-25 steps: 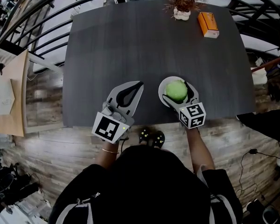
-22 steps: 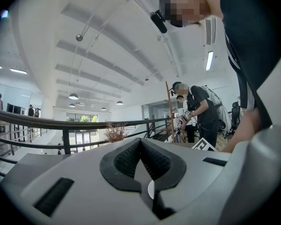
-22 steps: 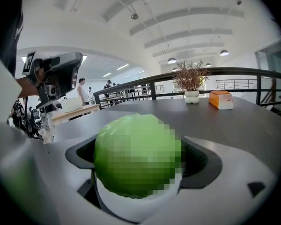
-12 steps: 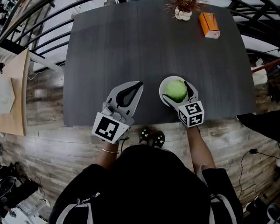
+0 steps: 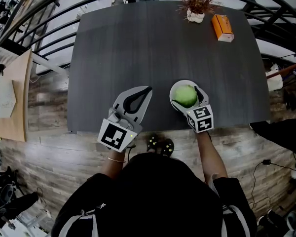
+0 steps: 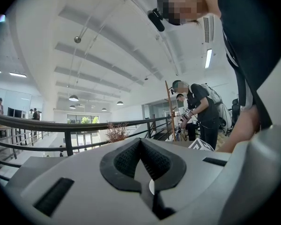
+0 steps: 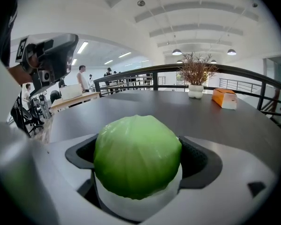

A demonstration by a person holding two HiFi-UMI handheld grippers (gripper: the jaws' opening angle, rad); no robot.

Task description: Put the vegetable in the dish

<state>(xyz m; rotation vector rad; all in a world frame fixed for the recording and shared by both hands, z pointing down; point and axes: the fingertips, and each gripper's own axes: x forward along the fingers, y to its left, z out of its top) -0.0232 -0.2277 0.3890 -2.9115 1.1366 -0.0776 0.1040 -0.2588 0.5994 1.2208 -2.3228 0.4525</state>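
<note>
Head view: plant (image 5: 195,4), box (image 5: 222,27) beyond dish (image 5: 172,94)

Cabbage (image 7: 136,156) light green; dish (image 5: 172,94) white; table (image 5: 138,43) dark grey, faint grain; box (image 5: 221,26) orange; floor (image 5: 49,147) brown wood-grain planks

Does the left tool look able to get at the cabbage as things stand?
Probably not to grasp it: the right tool grips the cabbage by its sides at the white dish. The shut left tool has bare table toward the dish, so only the cabbage top looks reachable.
</note>
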